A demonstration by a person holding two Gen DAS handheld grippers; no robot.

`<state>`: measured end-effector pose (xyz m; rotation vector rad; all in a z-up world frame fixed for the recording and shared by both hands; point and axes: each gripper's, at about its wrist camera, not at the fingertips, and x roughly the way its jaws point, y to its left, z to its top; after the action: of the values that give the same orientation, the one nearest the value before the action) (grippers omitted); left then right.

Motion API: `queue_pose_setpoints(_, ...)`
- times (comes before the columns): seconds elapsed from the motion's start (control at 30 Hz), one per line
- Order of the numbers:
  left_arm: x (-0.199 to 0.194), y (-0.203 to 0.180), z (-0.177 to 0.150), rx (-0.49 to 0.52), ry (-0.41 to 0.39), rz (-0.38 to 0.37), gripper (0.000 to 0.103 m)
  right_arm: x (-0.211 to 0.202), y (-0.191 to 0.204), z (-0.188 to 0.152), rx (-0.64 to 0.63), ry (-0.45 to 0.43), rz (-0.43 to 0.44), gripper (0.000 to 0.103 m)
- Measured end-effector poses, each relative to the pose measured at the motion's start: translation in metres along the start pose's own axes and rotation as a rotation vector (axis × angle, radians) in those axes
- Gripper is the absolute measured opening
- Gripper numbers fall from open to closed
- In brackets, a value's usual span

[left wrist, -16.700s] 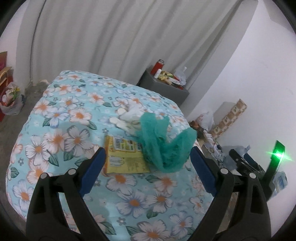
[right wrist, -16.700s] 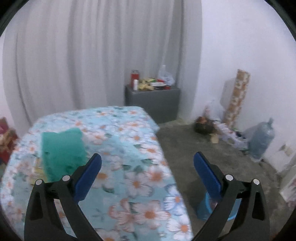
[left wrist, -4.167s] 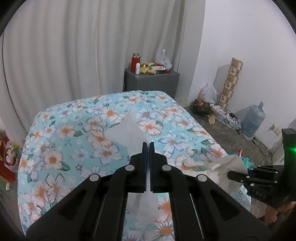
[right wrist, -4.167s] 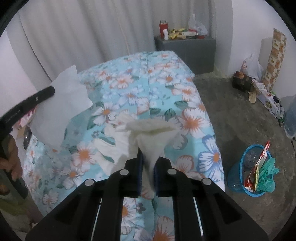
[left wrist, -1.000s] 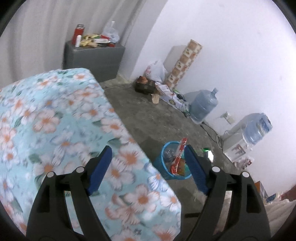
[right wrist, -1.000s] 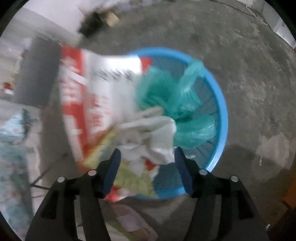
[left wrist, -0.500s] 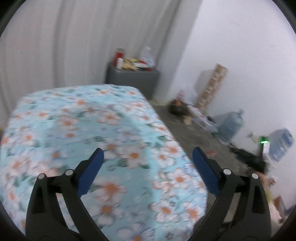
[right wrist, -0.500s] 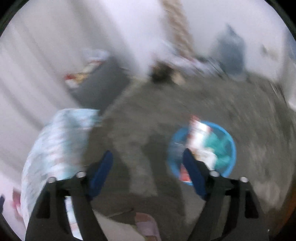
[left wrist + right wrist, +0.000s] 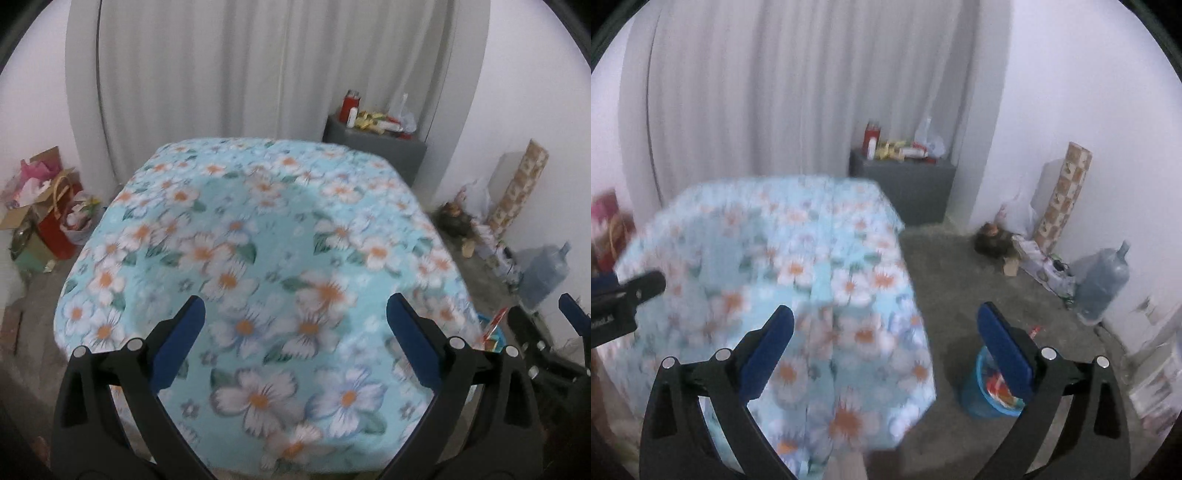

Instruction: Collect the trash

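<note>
Claws both gape wide with nothing between them: left claw [image 9: 291, 343] above the floral counter [image 9: 258, 236], right claw [image 9: 886, 343] beside it. Trash fills the blue basket [image 9: 975, 398] on the floor.

1. The blue basket [image 9: 979, 391] on the floor is partly covered by the right gripper's [image 9: 886, 339] finger; its contents blur into red and teal patches.
2. In the left wrist view only a sliver of the basket [image 9: 493, 334] shows past the floral tablecloth [image 9: 258, 240].
3. The tablecloth's [image 9: 783, 280] print is smeared.
4. Items on the grey cabinet [image 9: 905, 184] are too small to identify.
</note>
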<state>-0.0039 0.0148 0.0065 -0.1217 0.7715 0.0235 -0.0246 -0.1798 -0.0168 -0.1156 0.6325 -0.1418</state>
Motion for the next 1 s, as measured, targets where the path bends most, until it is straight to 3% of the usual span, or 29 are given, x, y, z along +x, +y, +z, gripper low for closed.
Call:
queue_pose_setpoints(0.13, 0.009, -0.001, -0.019, 0.02, 0.101, 0.007, 0.094, 0.01, 0.009, -0.02, -0.027, 0.123, -0.015, 0.097)
queue_pose_setpoints(0.27, 0.017, -0.006, -0.031, 0.043, 0.171, 0.019, 0.094, 0.013, 0.007, -0.035, -0.024, 0.185, -0.035, 0.097)
queue_pose_setpoints(1.0, 0.023, -0.017, -0.022, 0.081, 0.167, 0.099, 0.094, 0.027, -0.047, -0.047, 0.119, 0.218, -0.126, 0.097)
